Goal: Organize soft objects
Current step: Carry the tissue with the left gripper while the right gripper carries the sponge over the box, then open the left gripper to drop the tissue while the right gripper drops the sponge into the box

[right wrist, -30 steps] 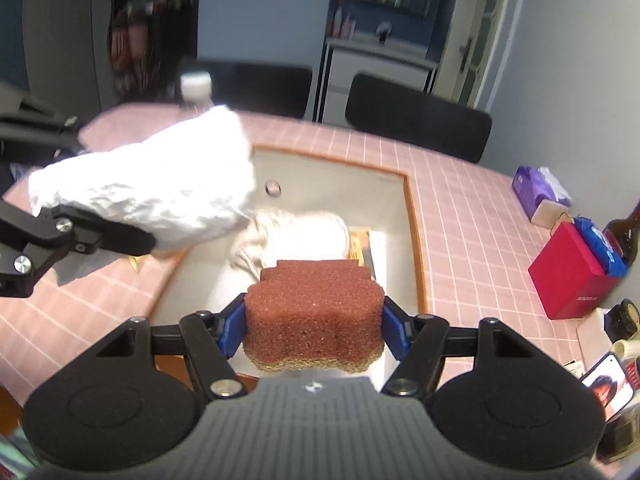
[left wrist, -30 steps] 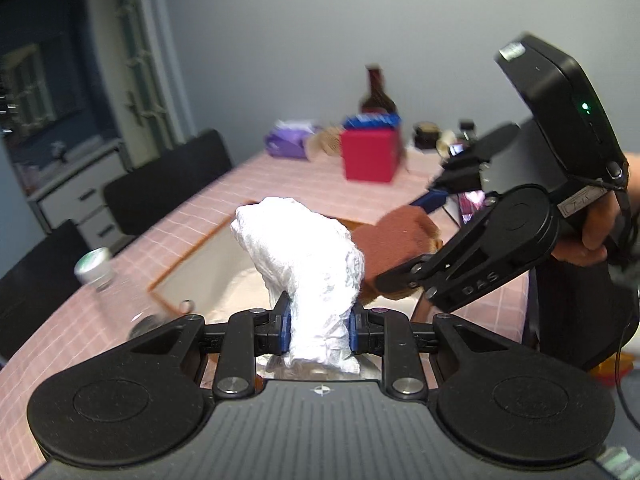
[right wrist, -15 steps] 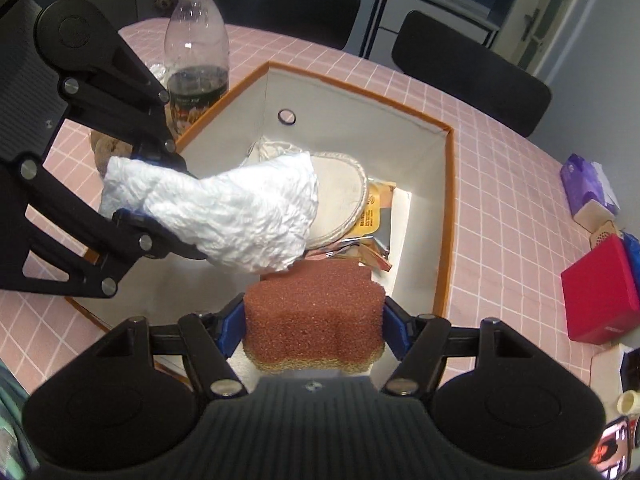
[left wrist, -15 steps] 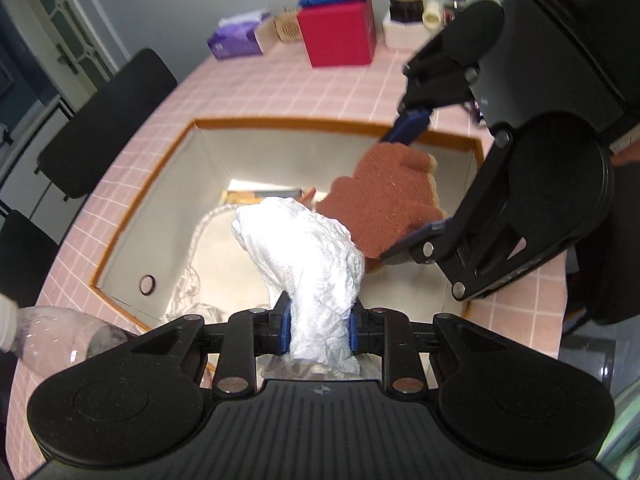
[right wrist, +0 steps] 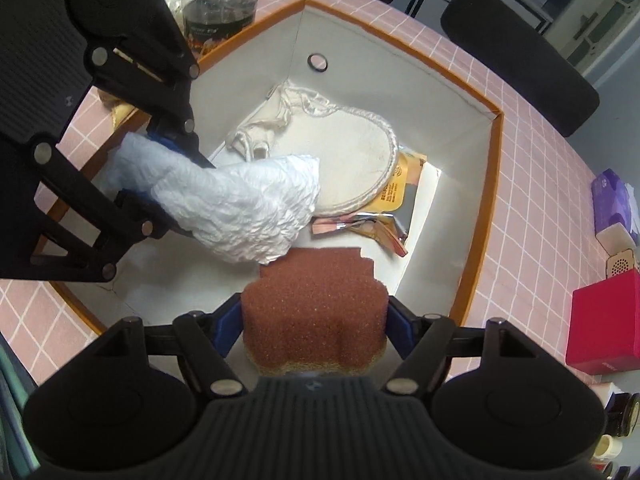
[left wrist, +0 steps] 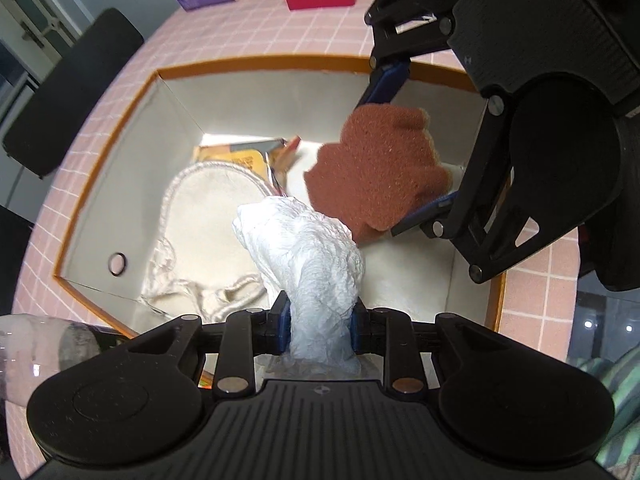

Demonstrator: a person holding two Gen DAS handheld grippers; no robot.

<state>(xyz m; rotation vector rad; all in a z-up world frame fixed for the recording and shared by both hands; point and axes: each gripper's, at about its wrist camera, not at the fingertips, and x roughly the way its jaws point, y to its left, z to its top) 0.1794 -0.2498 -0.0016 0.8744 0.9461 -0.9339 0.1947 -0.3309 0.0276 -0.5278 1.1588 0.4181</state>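
A crumpled white cloth (left wrist: pixel 308 248) sticks out from between the pads of my left gripper (left wrist: pixel 320 320). Its jaws are opening but still touch the cloth. A brown sponge (right wrist: pixel 316 304) sits between the pads of my right gripper (right wrist: pixel 315 320). These jaws are opening too, with both pads still against the sponge. Both grippers point down into the white box with an orange rim (left wrist: pixel 256 62), and the sponge (left wrist: pixel 372 160) hangs just right of the cloth. The right wrist view shows the left gripper (right wrist: pixel 160 176) and its cloth (right wrist: pixel 240 212) at the left.
A cream round mitt (right wrist: pixel 352 160) and foil snack packets (right wrist: pixel 404 176) lie on the box floor. A plastic bottle (right wrist: pixel 220 0) stands beside the box. A red box (right wrist: pixel 604 320) and a purple tissue pack (right wrist: pixel 612 196) sit on the pink checked table. Black chairs (left wrist: pixel 72 88) surround it.
Both grippers have tipped downward and sunk toward the box, carrying the white cloth and the sponge over its inside. The two items have come closer together.
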